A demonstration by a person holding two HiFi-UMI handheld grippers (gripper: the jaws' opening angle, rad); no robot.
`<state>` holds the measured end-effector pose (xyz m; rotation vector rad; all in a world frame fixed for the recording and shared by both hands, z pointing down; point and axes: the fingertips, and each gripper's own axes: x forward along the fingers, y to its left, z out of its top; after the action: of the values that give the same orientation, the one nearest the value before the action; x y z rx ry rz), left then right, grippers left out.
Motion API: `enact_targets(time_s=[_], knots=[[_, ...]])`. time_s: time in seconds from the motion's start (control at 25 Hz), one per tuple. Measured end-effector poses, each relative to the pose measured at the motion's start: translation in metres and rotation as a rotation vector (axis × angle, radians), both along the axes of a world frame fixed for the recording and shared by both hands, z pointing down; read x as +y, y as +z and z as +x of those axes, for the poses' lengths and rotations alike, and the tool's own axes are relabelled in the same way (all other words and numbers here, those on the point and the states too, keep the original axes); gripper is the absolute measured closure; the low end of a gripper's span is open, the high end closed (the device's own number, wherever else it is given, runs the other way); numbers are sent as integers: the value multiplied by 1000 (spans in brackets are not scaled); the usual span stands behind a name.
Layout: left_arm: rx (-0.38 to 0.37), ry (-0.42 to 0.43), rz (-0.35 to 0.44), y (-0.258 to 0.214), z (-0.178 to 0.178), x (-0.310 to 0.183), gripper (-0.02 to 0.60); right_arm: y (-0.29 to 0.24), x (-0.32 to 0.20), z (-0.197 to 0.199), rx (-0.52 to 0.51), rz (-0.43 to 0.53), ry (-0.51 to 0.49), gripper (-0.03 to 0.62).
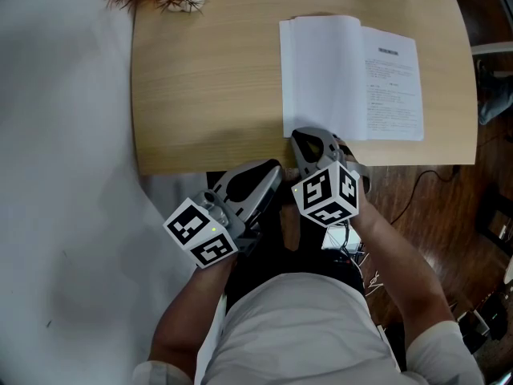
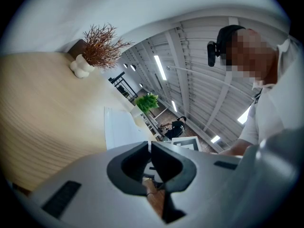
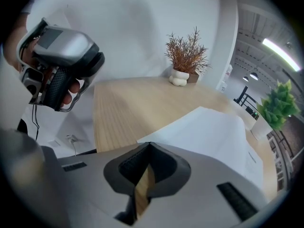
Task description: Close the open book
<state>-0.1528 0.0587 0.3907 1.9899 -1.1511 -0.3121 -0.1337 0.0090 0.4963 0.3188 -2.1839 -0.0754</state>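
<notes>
The book (image 1: 349, 74) looks light, its pages floppy; lift one side's edge; left gripper (image 2: 150, 144) and right gripper (image 3: 149, 145) jaws together, empty.

Your head camera looks steeply down past your chest onto the surface (image 1: 208, 95), close above your left claw (image 1: 272, 171) and right claw (image 1: 303, 137) at its near edge. The camera on your left claw sits just behind the jaws and faces almost level, rolled sideways. The one on your right claw tips down toward the open book (image 3: 213, 132) just ahead. All three views share that book and the dried plant (image 3: 186, 56) far beyond the claws.
</notes>
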Motion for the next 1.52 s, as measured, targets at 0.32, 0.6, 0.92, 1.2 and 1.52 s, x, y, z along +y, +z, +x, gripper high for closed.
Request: enact_targets(time_s=[0.32,0.6,0.92,1.2,1.52], knots=[[8,-4,-4,2,-1,0,583,-18,-5,2,-59,14,44,592],[12,-1,-5,4,-2,-6,583,-25,-16,15,-78,39,109,592],[21,3,-16,6,3,-9,583,-16,-4,13,38,192,-60,540],[31,-3,-22,8,-1,-7,583,-2,-3,5,50,130,-25,516],[39,0,-22,8,-2,-8,583,1,-3,3,69,-25,-11,534]])
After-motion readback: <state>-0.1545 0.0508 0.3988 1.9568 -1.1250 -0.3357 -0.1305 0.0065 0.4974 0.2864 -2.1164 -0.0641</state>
